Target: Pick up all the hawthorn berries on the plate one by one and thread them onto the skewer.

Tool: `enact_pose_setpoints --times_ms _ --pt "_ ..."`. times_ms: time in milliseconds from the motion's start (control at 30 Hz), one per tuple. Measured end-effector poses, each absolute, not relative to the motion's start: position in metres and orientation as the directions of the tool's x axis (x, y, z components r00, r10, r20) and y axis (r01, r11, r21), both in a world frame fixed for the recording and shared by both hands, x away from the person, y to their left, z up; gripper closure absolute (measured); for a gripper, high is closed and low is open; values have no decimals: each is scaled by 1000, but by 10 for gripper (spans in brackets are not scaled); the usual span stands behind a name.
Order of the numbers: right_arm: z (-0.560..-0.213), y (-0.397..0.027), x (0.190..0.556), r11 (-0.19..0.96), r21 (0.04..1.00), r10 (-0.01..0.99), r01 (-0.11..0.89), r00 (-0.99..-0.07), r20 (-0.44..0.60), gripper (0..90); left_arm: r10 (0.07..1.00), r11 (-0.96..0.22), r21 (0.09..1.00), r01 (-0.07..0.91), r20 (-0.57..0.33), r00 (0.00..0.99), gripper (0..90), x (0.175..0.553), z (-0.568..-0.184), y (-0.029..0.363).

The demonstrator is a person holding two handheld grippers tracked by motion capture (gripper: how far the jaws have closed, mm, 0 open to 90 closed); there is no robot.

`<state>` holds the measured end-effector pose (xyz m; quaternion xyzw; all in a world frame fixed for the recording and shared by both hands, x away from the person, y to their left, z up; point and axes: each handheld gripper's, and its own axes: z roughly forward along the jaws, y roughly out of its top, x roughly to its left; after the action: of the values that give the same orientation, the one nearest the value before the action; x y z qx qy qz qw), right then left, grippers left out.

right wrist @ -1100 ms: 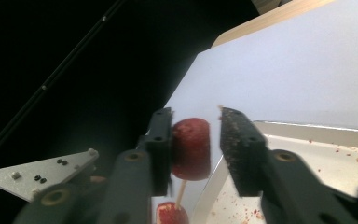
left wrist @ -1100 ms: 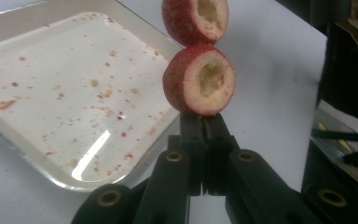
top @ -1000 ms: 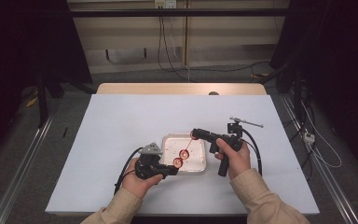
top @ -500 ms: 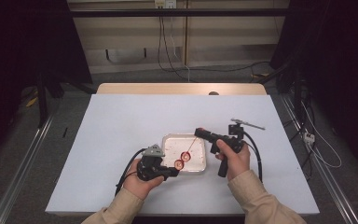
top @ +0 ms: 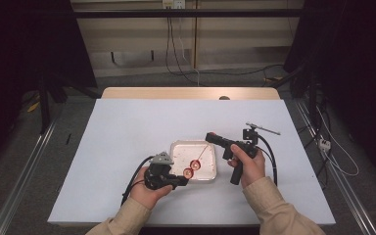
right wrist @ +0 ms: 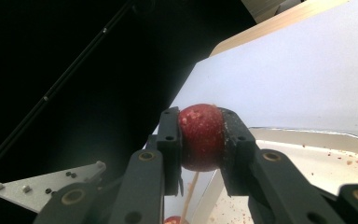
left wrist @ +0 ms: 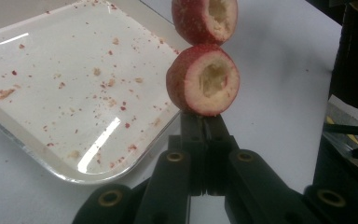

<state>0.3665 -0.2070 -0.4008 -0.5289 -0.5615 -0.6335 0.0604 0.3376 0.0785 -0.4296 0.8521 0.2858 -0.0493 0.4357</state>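
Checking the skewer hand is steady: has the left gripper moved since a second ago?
No. The left gripper remains at the near left corner of the tray, shut on the skewer.

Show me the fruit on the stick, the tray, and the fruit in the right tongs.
Skewered fruit (left wrist: 203, 80), left gripper view, cored cut face.
Tray (left wrist: 70, 100), left gripper view, bare floor.
Held fruit (right wrist: 200, 136), right gripper view, red skin between the pads.
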Motion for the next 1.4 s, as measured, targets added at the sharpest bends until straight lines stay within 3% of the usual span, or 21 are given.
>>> enact_pose_setpoints --times_ms 1400 --pt "-405 -190 359 -269 667 516 695 -481 709 733 461 -442 736 512 -303 834 899 336 -426 77"
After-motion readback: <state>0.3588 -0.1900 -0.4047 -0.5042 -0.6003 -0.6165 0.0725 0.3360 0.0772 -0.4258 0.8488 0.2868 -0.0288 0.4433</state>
